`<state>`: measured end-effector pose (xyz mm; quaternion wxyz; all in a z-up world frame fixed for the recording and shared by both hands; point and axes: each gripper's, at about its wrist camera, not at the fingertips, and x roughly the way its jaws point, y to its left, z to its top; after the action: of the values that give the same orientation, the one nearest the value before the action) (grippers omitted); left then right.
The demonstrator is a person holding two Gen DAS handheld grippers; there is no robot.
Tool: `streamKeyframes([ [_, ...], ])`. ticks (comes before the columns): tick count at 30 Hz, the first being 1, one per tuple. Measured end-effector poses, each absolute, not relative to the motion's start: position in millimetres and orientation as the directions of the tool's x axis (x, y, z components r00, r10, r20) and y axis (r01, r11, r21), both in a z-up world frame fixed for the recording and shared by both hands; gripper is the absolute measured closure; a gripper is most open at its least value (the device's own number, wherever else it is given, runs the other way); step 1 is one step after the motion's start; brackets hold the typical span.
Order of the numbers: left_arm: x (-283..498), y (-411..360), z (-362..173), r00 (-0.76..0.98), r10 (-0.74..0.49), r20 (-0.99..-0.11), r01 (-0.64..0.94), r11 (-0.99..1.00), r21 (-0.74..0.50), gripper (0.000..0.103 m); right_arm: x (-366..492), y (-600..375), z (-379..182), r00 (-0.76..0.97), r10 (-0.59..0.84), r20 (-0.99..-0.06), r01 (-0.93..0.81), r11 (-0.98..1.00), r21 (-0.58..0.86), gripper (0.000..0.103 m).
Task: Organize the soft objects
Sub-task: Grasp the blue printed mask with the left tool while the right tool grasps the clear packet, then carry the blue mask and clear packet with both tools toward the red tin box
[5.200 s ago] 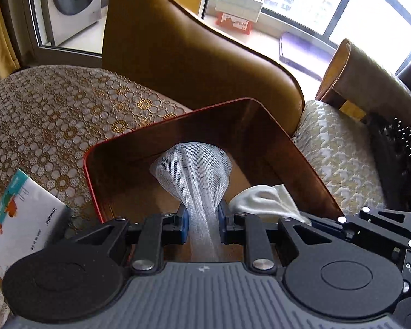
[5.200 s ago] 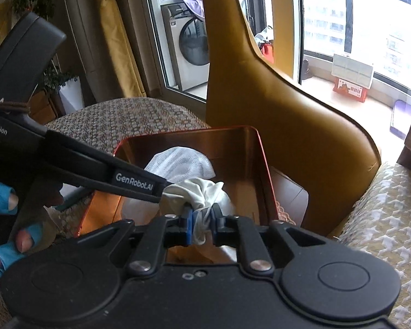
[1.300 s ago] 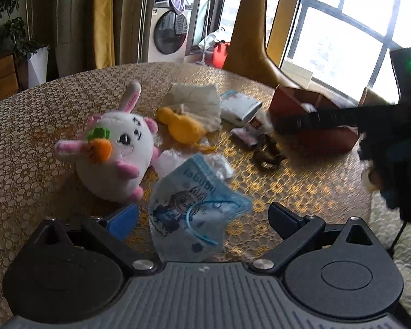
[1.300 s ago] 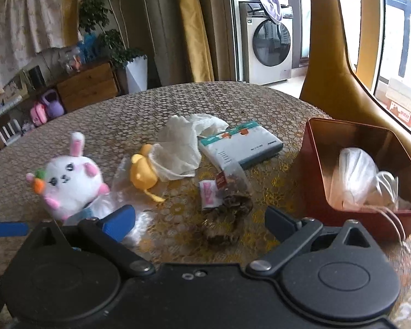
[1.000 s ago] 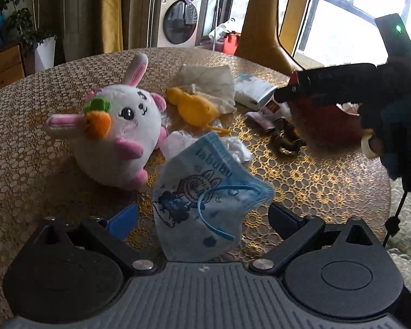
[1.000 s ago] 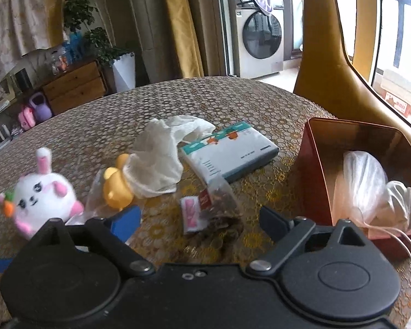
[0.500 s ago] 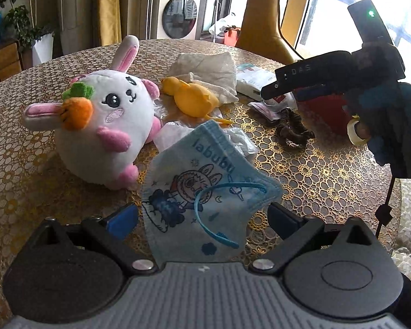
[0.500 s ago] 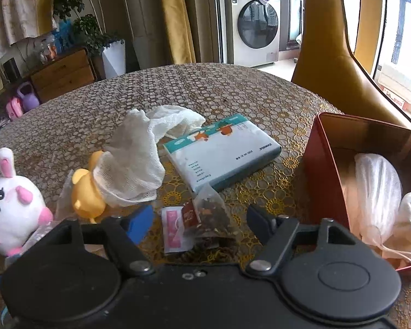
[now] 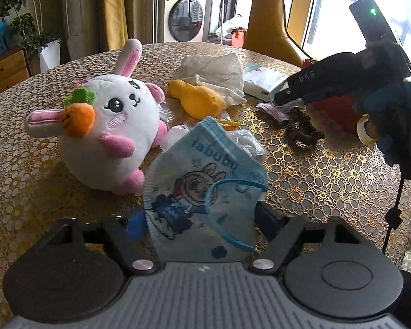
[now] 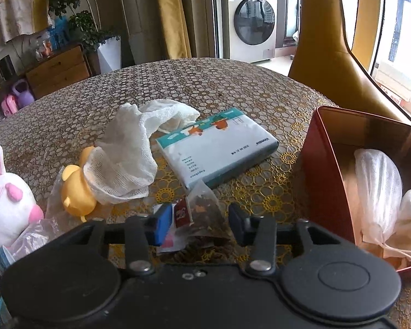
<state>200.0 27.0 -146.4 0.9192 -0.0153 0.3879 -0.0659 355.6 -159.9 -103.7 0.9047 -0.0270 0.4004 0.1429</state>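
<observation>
Two grippers closing over table [image 9: 328,175] | left gripper [image 9: 197,219]: jaws narrowing around blue face mask [image 9: 202,192], near plush rabbit [image 9: 106,126]; contact unclear | right gripper [image 10: 197,223]: jaws narrowing, tea sachet [image 10: 202,208] between, untouched | red tin [image 10: 326,164] right

- Ahead of our left gripper [image 9: 200,216] the mask [image 9: 202,192] fills the gap; the rabbit [image 9: 104,134] crowds its left.
- To its right we see bare table [image 9: 328,181].
- Before our right gripper [image 10: 198,223] lies a sachet [image 10: 202,205], the tissue pack [image 10: 216,148] just beyond.
- The tin [image 10: 326,181] walls its right; gauze [image 10: 128,150] and duck [image 10: 76,189] sit left.
</observation>
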Motion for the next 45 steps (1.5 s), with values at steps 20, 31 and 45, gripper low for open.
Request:
streamKeyframes([
  [20, 190.8, 32.8, -137.4, 0.702, -0.117, -0.703, 0.085, 0.993, -0.08, 0.072, 329.2, -169.1, -86.9, 0.682, 0.258, -0.684, -0.304, 0.951, 0.056, 0.096],
  [31, 173.7, 34.1, -106.9, 0.719, -0.146, -0.68, 0.082, 0.989, -0.125, 0.072, 286.7, -185.4, -50.8, 0.709, 0.325, -0.626, -0.345, 0.934, 0.094, 0.097],
  [45, 162.0, 5.9, -49.6, 0.738, -0.201, -0.644, 0.147, 0.98, -0.137, 0.072, 224.5, -214.9, 10.6, 0.744, 0.41, -0.528, -0.389, 0.908, 0.158, 0.097],
])
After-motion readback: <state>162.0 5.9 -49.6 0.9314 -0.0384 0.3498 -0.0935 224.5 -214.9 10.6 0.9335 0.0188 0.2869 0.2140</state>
